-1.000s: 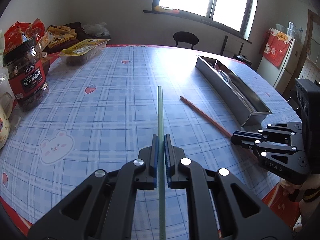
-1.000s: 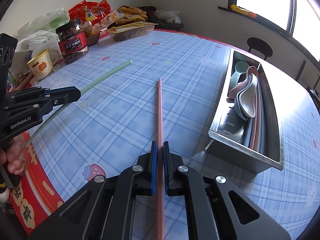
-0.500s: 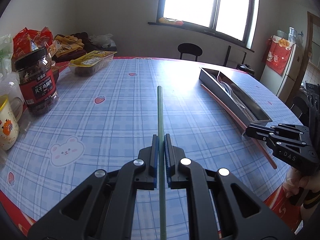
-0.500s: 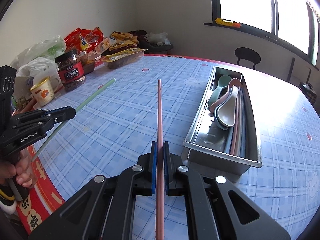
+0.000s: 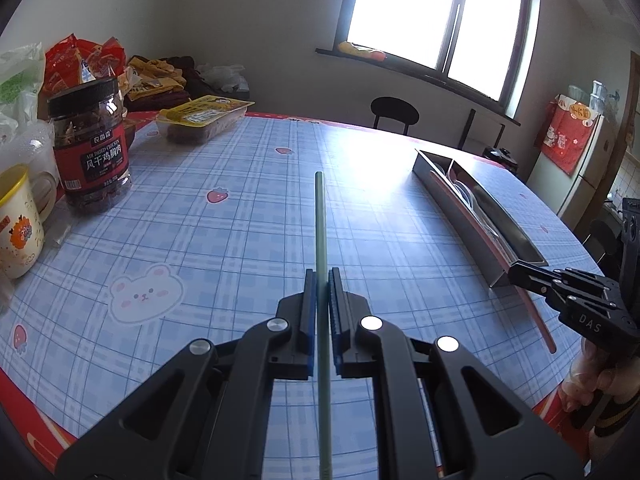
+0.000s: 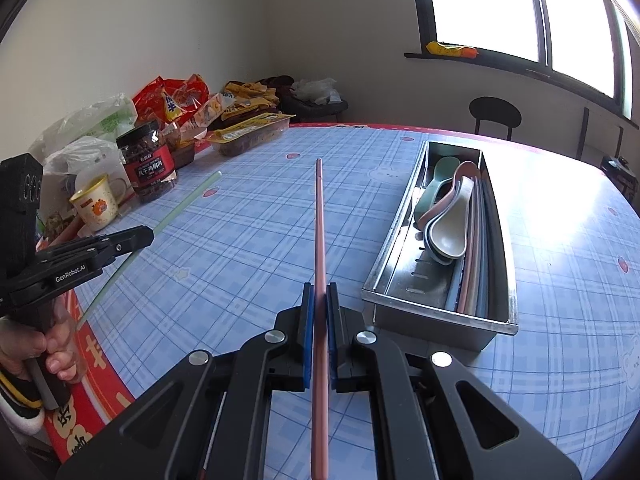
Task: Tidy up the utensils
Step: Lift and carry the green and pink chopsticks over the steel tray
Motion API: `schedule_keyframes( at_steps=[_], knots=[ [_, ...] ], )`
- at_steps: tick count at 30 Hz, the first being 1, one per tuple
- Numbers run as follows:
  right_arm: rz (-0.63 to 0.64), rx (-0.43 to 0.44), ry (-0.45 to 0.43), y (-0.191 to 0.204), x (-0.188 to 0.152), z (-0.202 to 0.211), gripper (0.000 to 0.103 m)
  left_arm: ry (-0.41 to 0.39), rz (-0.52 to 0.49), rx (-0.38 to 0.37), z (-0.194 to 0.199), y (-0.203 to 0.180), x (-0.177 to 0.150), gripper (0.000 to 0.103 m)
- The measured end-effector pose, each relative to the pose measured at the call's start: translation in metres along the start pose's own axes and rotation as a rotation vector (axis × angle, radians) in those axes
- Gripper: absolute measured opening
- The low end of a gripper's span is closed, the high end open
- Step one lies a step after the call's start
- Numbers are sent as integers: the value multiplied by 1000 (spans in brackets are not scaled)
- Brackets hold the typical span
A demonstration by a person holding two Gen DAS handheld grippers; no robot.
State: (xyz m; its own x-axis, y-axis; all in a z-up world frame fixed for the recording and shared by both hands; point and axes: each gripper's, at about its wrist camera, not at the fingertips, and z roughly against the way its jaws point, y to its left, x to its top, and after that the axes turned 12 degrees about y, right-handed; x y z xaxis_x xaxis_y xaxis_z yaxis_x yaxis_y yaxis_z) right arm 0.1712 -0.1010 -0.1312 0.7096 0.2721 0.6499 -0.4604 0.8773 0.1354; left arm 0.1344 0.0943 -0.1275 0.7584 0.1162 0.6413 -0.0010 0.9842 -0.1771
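Chopsticks are held one in each gripper above the table. The green chopstick (image 5: 320,216) is clamped between the closed fingers of the left gripper (image 5: 321,280) and points straight forward over the cloth. The pink chopstick (image 6: 319,220) is pinched in the same way by the right gripper (image 6: 319,292), lifted off the surface and lying roughly parallel to the metal tray (image 6: 436,316) just to its right.

Inside the tray, several spoons (image 6: 448,232) in green, pink and cream are nested at the far half, and more chopsticks (image 6: 474,248) are laid lengthwise along its right wall.

At the far left edge of the table a jar of dried snacks (image 6: 149,164) with a red label is seen, with a yellow-rimmed mug (image 6: 96,204) near it, a flat yellow food pack (image 6: 248,134) further back, and a heap of snack bags (image 6: 176,96) and plastic bags behind. These are well apart from the tray.

The table (image 6: 248,248) is round, covered in a blue checked cloth printed with strawberries and bears, with a red border. A black chair (image 6: 494,114) is set beyond it, under a bright window (image 6: 488,4) in a plain wall.
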Motion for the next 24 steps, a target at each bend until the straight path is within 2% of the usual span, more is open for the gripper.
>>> schedule_keyframes(
  at_steps=[8, 13, 17, 20, 22, 24],
  knots=[
    [-73, 71, -49, -17, 2, 9, 6, -39, -2, -23, 17, -17, 19, 10],
    [-119, 122, -85, -31, 16, 21, 6, -66, -2, -69, 25, -34, 39, 10],
    [-161, 107, -140, -48, 43, 29, 6, -80, -7, -107, 22, -58, 61, 10],
    [-255, 73, -193, -73, 59, 31, 6, -85, -10, -141, 12, -80, 79, 10],
    [-312, 64, -215, -90, 61, 27, 6, -78, -6, -167, 3, -94, 91, 10],
    [-355, 56, -197, -107, 58, 20, 6, -63, -3, -201, -11, -110, 102, 10]
  ],
)
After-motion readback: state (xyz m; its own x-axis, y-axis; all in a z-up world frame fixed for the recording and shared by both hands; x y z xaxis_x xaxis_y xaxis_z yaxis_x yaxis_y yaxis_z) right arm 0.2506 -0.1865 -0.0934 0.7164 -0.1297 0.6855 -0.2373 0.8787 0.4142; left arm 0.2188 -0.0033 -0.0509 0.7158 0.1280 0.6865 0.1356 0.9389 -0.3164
